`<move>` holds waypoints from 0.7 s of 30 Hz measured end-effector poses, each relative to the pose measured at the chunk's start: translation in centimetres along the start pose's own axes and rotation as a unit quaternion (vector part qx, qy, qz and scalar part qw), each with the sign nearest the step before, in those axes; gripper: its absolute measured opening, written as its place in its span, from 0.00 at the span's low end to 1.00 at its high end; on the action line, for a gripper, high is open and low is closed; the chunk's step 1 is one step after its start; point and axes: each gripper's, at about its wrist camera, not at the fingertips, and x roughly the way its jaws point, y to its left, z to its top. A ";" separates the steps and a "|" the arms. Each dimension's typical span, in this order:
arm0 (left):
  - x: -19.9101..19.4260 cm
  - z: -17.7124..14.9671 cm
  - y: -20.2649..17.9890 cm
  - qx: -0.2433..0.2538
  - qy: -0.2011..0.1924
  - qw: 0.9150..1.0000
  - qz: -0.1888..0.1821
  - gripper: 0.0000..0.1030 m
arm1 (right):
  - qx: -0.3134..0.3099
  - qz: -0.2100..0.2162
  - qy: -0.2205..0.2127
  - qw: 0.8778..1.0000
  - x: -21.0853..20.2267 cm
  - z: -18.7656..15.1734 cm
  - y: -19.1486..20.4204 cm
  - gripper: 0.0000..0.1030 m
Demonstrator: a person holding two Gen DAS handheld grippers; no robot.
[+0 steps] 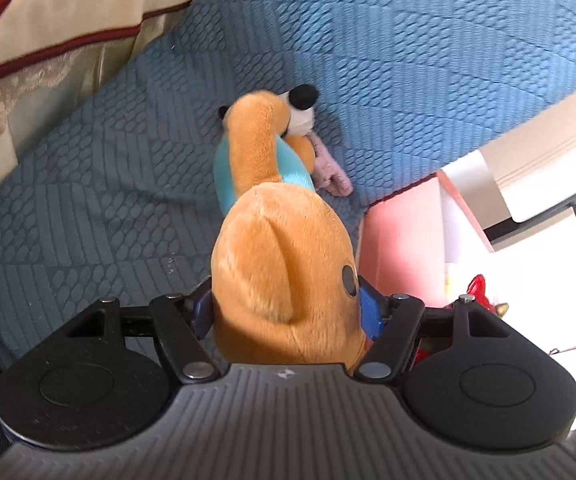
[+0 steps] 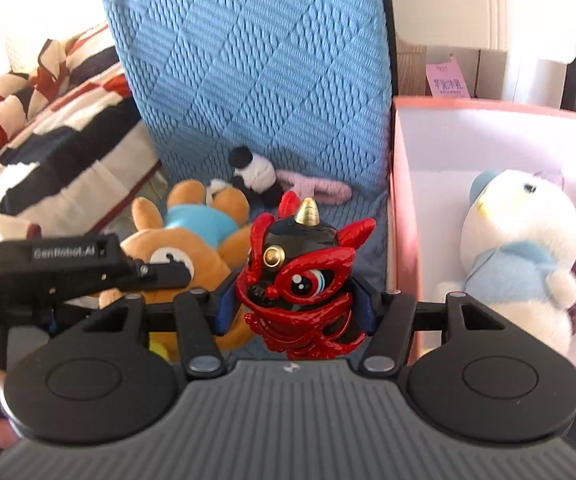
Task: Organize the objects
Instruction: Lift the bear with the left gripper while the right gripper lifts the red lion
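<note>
Both tongs were loaded at this moment. Left tongs (image 1: 288, 312) were closed on the head of the orange plush bear (image 1: 284, 280), pads pressing in from both sides near the eye; its body in the turquoise shirt trailed forward over the blue quilted cushion (image 1: 408, 60). Grip at the head probably because it was the bulkiest, nearest part to reach.

Right tongs (image 2: 294, 304) were clamped on the red and black lion-dance figurine (image 2: 302, 276), held upright, pads on its flanks. It looked hard and glossy, so I judged slip was the main risk.

Likely destination: the pink box (image 2: 488, 106) just right of the cushion, open-topped, already holding a white plush duck (image 2: 516, 256) in a pale blue shirt. The duck filled much of the near end; free room looked to be toward the far wall.

Still on the cushion: a small panda plush (image 2: 254, 174) and a pink fabric piece (image 2: 316, 190) beside it. Striped blanket (image 2: 48, 128) lay to the left. The left tongs' body crossed in front of the bear in the right wrist view, so the two tools were close together.
</note>
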 end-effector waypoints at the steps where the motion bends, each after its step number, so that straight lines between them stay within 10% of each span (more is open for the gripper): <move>1: -0.3 -0.1 -0.4 0.003 -0.002 1.000 0.000 0.71 | -0.002 0.001 -0.004 1.000 -0.4 0.3 -0.1 0.58; 21: -4.3 -0.3 -9.3 0.053 -0.029 0.997 -0.041 0.71 | 0.009 0.009 -0.068 0.998 -7.4 4.7 -5.2 0.58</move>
